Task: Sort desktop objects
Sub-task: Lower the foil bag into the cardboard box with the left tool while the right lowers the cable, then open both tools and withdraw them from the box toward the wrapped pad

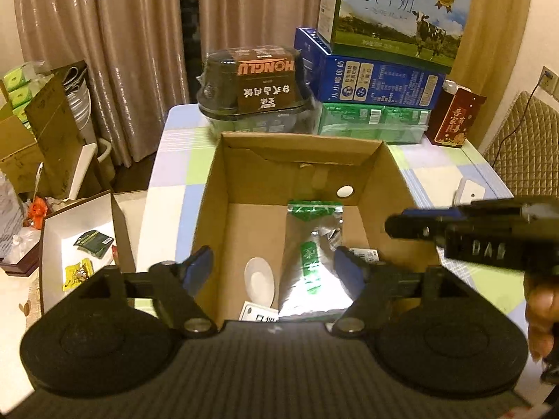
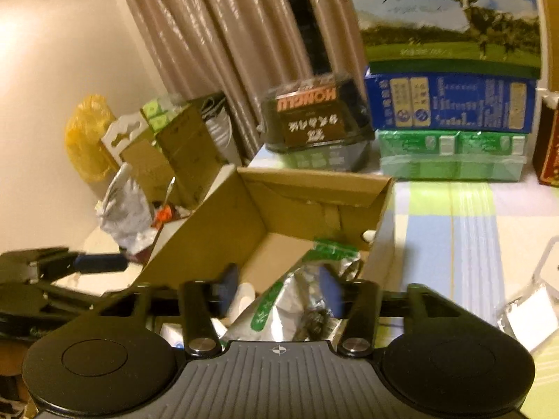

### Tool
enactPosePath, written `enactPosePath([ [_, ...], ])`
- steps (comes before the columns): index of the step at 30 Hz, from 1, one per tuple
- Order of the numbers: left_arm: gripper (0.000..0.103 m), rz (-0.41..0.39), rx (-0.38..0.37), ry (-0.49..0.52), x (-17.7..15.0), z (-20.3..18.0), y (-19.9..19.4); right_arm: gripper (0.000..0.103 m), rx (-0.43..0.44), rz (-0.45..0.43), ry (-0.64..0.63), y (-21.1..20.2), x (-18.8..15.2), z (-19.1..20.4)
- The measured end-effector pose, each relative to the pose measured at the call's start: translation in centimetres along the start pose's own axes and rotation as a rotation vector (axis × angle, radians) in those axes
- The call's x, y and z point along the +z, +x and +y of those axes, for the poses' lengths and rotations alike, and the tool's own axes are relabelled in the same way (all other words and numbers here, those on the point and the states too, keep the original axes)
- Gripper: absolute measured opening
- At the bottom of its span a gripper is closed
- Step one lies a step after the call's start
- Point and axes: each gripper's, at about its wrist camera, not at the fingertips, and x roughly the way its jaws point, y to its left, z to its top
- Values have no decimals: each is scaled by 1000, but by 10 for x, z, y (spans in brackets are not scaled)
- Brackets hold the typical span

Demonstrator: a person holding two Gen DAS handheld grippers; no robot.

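An open cardboard box (image 1: pixel 216 181) stands on the checked tablecloth. On its floor lie a silver foil bag with green print (image 1: pixel 314 272), a small white spoon-like dish (image 1: pixel 259 277) and a white printed card (image 1: pixel 258 312). My left gripper (image 1: pixel 274 272) hangs over the box's near side, open, with the bag below and between its blue pads and nothing gripped. My right gripper (image 1: pixel 401 221) reaches in over the box's right wall. In the right wrist view it (image 2: pixel 279 288) is open above the bag (image 2: pixel 279 310), whose crumpled foil shows between the fingers without being pinched.
Behind the box stand a black HONGLU food tray (image 1: pixel 255 83), green packs (image 1: pixel 374 122), a blue carton (image 1: pixel 370 80), a milk case (image 1: pixel 398 14) and a red box (image 1: pixel 454 118). A white tray with packets (image 1: pixel 87 244) lies left. A clear plastic holder (image 2: pixel 531 307) sits right.
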Motion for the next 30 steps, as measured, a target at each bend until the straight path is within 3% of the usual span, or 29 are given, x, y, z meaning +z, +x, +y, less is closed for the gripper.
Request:
enactPosePath([
  [11, 102, -49, 6, -14, -25, -10, -32, 75, -50, -30, 60, -56, -17, -25],
  [18, 102, -68, 3, -36, -39, -36, -57, 95, -73, -28, 51, -105, -39, -31],
  [23, 102, -78, 8, -42, -48, -58, -77, 101, -96, -13, 36, -136, -60, -37],
  [30, 102, -89, -8, -51, -60, -86, -102, 101, -141, 12, 43, -176, -88, -58],
])
